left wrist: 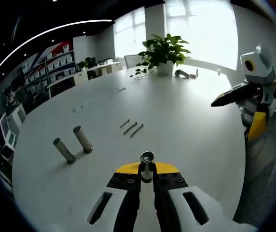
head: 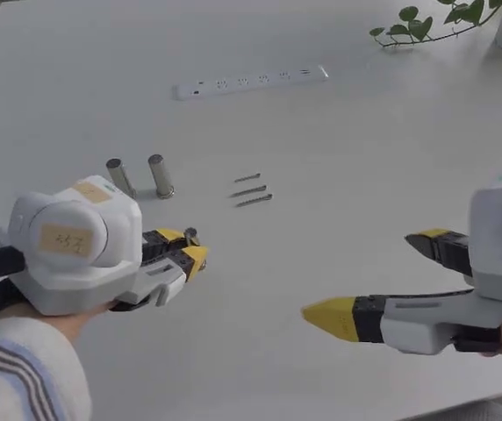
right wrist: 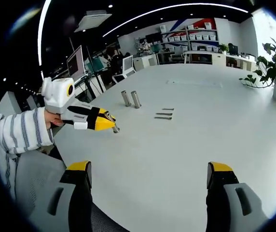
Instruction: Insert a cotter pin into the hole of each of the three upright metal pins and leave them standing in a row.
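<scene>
Nearest us, at 7 o'clock in the head view, the left gripper (head: 190,247) has its yellow-tipped jaws pinched narrow around 1 short grey cylindrical metal pin (left wrist: 146,163). The pin is upright, with its top showing just above the jaws. We cannot tell whether its foot touches the white tabletop (head: 365,149). At 4 o'clock the right gripper (head: 378,279) hangs with its jaws spread wide and nothing between them, well apart from everything else.

Farther out, at 1 o'clock from the held pin, 3 thin grey cotter pins (head: 251,190) lie flat, side by side. At 11 o'clock from it, the 2 other grey metal pins (head: 160,175) stand near each other without touching. Beyond them lie a white power strip (head: 251,82) at 12 o'clock and a green trailing plant (head: 422,24) at 2 o'clock.

We judge the metal pins to be stiff, smooth and dense for their size. Their round sides may slip in flat jaws, so a firm hold across the shank, clear of the cross hole, seems best. The hole itself is too small to see here. The cotter pins look light, springy and awkward to lift off a flat surface. We would take 1 by its end, leaving the other end free to lead into the hole, and squeeze gently so the legs do not bend.
</scene>
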Motion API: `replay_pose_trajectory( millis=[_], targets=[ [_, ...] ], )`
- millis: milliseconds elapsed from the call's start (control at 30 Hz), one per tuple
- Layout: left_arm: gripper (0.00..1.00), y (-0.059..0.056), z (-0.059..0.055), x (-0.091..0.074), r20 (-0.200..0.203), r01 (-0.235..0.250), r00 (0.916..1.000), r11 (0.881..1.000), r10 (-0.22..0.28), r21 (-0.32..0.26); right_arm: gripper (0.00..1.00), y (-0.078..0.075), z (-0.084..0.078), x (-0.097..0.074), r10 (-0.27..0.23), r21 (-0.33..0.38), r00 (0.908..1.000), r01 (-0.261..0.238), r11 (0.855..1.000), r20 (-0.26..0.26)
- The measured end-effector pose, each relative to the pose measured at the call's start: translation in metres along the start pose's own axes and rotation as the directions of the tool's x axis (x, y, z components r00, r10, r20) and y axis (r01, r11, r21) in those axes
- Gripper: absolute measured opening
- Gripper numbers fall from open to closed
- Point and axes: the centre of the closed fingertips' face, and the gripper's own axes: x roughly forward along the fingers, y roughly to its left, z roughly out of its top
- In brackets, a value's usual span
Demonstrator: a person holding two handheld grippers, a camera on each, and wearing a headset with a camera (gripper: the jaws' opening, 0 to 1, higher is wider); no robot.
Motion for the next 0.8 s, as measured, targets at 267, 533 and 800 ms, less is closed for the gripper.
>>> replay_pose_trajectory(
  millis=[267, 533, 800],
  targets=[
    [0.05, 0.001, -0.008, 0.006, -0.010, -0.019, 0.9998, 0.999, 0.019, -0.034, 0.98, 0.004, -0.002, 0.001, 0.028, -0.025, 0.9996, -0.028, 0.999, -0.004],
    [0.05, -0.004, -0.014, 0.016, -0.041, -0.018, 0.9990, 0.999, 0.017, -0.037, 0.98, 0.002, -0.010, 0.002, 0.040, -0.022, 0.9990, -0.040, 0.999, -0.019],
    [0.05, -0.008, -0.015, 0.022, -0.050, -0.010, 0.9987, 0.999, 0.008, -0.037, 0.98, 0.002, -0.011, 0.004, 0.048, -0.029, 0.9982, -0.049, 0.998, -0.035]
  ],
)
